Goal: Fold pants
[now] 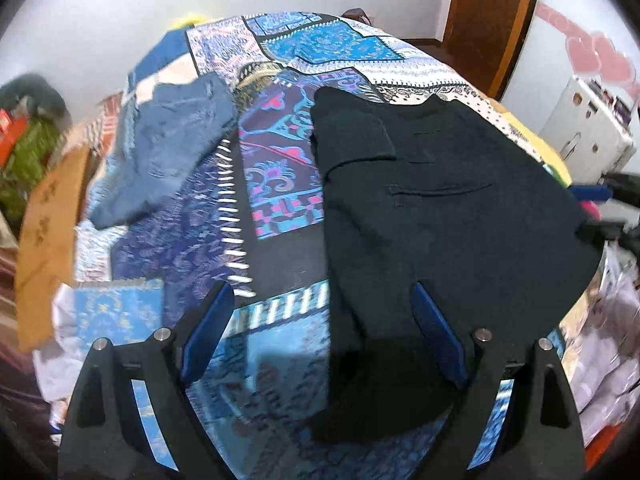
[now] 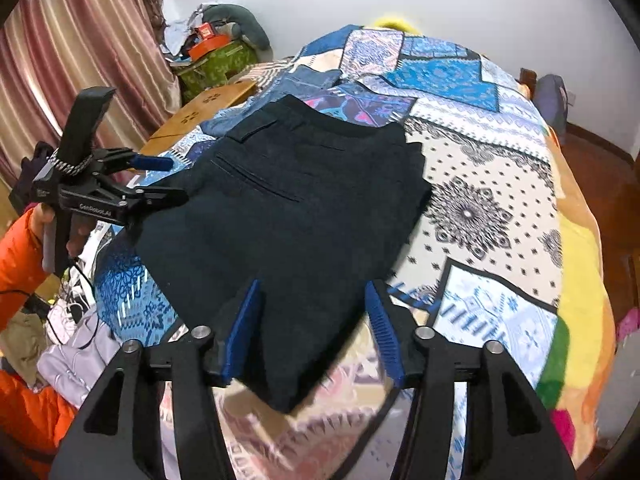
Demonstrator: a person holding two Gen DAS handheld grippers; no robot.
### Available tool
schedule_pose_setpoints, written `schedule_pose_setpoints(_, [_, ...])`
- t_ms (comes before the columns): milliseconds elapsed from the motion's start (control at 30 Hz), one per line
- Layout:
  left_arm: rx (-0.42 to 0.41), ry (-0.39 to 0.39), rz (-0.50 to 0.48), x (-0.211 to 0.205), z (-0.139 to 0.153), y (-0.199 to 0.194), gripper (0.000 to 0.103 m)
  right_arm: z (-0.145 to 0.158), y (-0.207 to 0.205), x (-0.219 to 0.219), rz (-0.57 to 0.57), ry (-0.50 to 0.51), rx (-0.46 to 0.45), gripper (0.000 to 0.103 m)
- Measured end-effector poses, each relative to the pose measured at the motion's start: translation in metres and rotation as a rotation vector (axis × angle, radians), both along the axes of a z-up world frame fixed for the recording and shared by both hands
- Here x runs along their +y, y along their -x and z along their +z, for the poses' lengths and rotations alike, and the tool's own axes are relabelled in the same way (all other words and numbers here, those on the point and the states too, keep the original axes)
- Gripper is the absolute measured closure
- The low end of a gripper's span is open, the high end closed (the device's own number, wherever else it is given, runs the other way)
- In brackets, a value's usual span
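Observation:
Black pants (image 1: 432,216) lie folded flat on the patterned bedspread (image 1: 280,184), back pocket up; they also show in the right wrist view (image 2: 288,216). My left gripper (image 1: 320,300) is open and empty, hovering over the pants' near left edge. It also shows from the side in the right wrist view (image 2: 168,178), at the pants' left edge. My right gripper (image 2: 312,292) is open and empty, its blue pads (image 2: 244,320) straddling the pants' near corner from above.
Folded blue jeans (image 1: 168,148) lie on the bed at the far left. A wooden board (image 2: 200,112) leans by the bed's left side, with a cluttered green box (image 2: 216,64) beyond. Clothes (image 2: 76,344) pile at the near left. A white appliance (image 1: 588,128) stands right.

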State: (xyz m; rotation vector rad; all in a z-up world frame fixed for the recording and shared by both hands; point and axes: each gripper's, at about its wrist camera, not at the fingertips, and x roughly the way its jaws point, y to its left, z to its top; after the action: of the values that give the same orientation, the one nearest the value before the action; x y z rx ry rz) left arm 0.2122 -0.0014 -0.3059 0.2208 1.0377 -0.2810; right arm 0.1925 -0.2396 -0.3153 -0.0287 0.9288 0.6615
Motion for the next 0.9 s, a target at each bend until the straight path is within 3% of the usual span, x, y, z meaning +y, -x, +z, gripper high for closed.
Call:
schedule_pose_setpoints(100, [-0.041,-0.088,0.027,0.013,0.009,0.002,0.012,0.009,0.001,-0.009,-0.039,0.039,-0.021,0.052])
schedule_pose_setpoints(167, [-0.042,-0.106,0.059,0.024,0.012,-0.002,0.013,0.014,0.000,-0.016,-0.065,0.074,-0.047,0.050])
schedule_pose_setpoints(300, [-0.028,-0.027,0.102,0.040,0.025,-0.014,0.013,0.020,-0.009,-0.028,-0.128,0.079,-0.055,0.049])
schedule_pose_setpoints(433, [-0.016,0.101,0.084,0.030,0.035,-0.025,0.013,0.022,-0.021,-0.030,-0.191,0.028,-0.052,0.031])
schedule_pose_setpoints(533, [0.041,0.146,0.055,0.013,0.024,-0.041,0.012,0.017,-0.029,-0.023,-0.203,0.016,-0.047,0.028])
schedule_pose_setpoints(633, [0.122,0.156,0.049,0.001,0.003,-0.057,0.012,0.003,-0.041,-0.015,-0.190,0.003,0.011,0.028])
schedule_pose_setpoints(800, [0.247,0.245,0.035,-0.005,-0.023,-0.078,0.012,-0.023,-0.061,-0.013,-0.176,-0.048,0.135,0.028])
schedule_pose_setpoints(900, [0.256,0.230,-0.005,-0.015,-0.026,-0.086,0.011,-0.034,-0.074,-0.016,-0.170,-0.114,0.226,0.027])
